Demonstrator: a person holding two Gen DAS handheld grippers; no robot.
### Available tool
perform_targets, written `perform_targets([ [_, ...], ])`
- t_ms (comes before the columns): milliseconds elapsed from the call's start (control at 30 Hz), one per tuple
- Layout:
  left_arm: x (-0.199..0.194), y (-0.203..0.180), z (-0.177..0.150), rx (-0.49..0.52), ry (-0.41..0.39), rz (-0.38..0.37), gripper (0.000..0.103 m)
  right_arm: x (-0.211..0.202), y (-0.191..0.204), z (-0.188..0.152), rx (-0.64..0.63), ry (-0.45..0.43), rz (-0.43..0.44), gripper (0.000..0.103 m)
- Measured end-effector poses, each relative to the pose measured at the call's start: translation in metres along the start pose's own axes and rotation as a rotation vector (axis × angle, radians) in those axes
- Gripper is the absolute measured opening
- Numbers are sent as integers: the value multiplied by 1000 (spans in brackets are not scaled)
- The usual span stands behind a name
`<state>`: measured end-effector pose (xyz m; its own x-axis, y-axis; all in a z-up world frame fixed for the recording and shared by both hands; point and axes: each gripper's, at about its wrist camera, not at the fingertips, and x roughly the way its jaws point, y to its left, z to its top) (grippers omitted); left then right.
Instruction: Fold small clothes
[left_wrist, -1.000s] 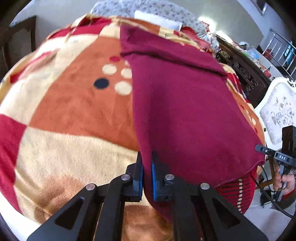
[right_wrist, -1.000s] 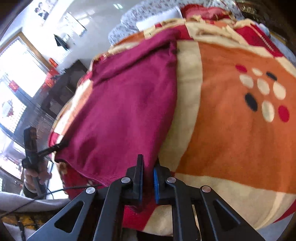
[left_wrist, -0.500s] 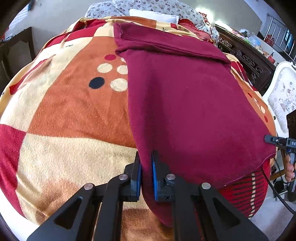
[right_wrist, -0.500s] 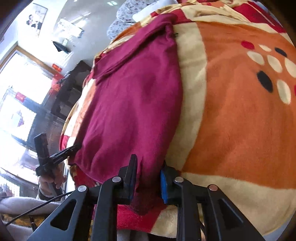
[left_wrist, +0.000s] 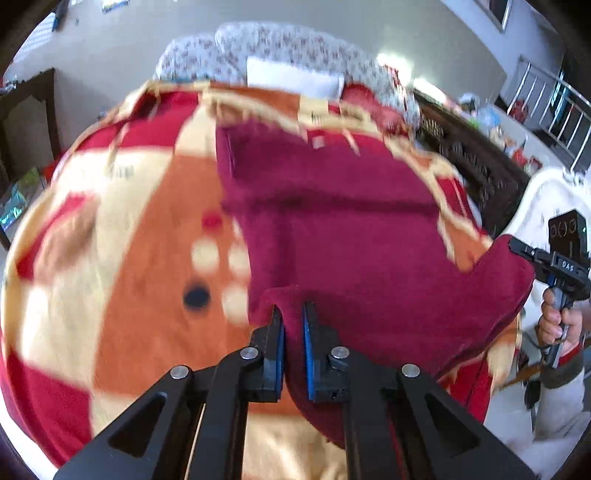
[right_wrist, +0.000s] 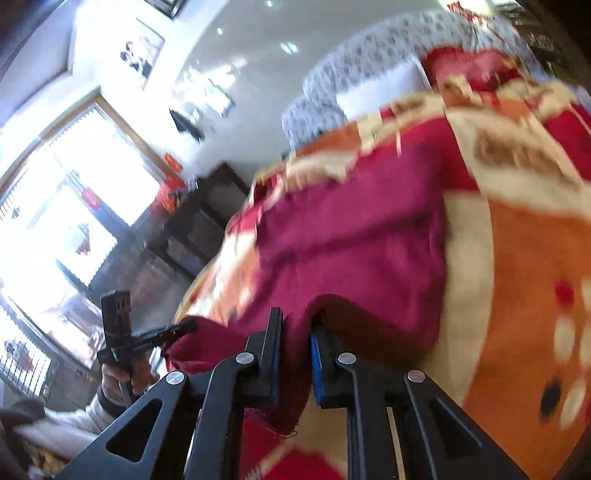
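Note:
A maroon garment (left_wrist: 351, 236) lies on a patterned blanket (left_wrist: 140, 295). My left gripper (left_wrist: 292, 314) is shut on the garment's near left corner and holds it raised off the blanket. My right gripper (right_wrist: 295, 321) is shut on the other near corner of the garment (right_wrist: 351, 251), also lifted. Each gripper shows in the other's view, the right one (left_wrist: 517, 247) pinching the hem at the right and the left one (right_wrist: 184, 328) at the left. The near hem hangs between them, doubled toward the far part. Both views are motion-blurred.
The blanket (right_wrist: 535, 277), in orange, cream and red, covers a bed. A floral pillow (left_wrist: 280, 55) and a white pillow (left_wrist: 291, 79) lie at the far end. Dark carved wood furniture (left_wrist: 469, 158) and a white chair (left_wrist: 543, 199) stand on the right side. A bright window (right_wrist: 62, 214) is at the left.
Both grippers have lifted the garment's near hem off the blanket and carried it forward toward the far end. The garment now bends in a fold between its near and far parts.

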<state>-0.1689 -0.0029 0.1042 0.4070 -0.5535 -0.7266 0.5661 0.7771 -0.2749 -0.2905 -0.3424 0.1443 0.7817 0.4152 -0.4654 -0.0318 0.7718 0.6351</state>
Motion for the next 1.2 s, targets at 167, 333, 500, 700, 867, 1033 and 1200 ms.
perform_targets([
  [167, 24, 8, 83, -23, -73, 10, 8, 40, -28, 65, 36, -44, -28, 14],
  [333, 92, 20, 156, -65, -77, 69, 8, 98, -87, 125, 163, -65, -107, 13],
  [500, 156, 40, 197, -107, -16, 47, 11, 136, -144, 150, 309, -28, -187, 21],
  [700, 154, 61, 214, -165, 16, -48, 35, 95, -126, 163, 234, -184, -206, 60],
  [867, 114, 66, 218, -187, -173, -24, 79, 96, -87, 158, 43, -141, -313, 69],
  [1033, 113, 52, 203, -120, -123, -26, 79, 123, -83, 152, -48, -71, -392, 77],
  [1200, 150, 40, 186, -50, -54, 43, 79, 168, -99, 156, -78, 10, -528, 77],
])
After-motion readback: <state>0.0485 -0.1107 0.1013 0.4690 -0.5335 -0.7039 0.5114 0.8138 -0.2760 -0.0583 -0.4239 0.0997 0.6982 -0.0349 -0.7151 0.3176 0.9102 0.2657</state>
